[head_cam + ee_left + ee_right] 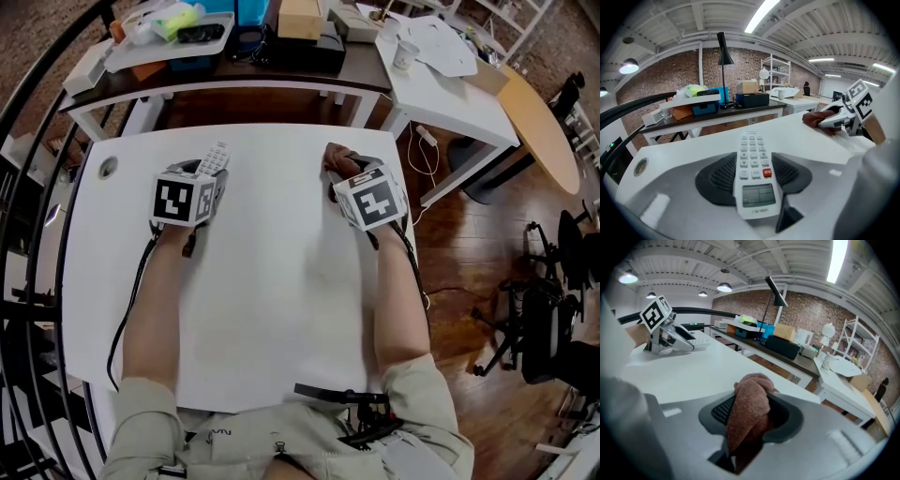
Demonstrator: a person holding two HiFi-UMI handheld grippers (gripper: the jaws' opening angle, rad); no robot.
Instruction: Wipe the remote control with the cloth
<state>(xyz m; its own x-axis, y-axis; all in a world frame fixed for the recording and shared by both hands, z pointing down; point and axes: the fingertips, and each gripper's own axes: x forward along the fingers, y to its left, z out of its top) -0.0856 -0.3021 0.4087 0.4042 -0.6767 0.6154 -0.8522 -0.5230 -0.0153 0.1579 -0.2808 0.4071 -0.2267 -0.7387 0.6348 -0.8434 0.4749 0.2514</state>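
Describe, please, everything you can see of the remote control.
The remote control is a slim white plastic-looking handset with rows of pale buttons, one red button and a grey display near its close end. It sits face up, clamped by its sides in the left tool, and its button end sticks out ahead over the white table. The cloth is not touching it.

White remote control (754,173), rust-brown cloth (749,413)
It has one red button (767,173) and a grey display (758,195); white table (262,309); left marker cube (185,199) and right marker cube (375,200) show black-and-white squares.
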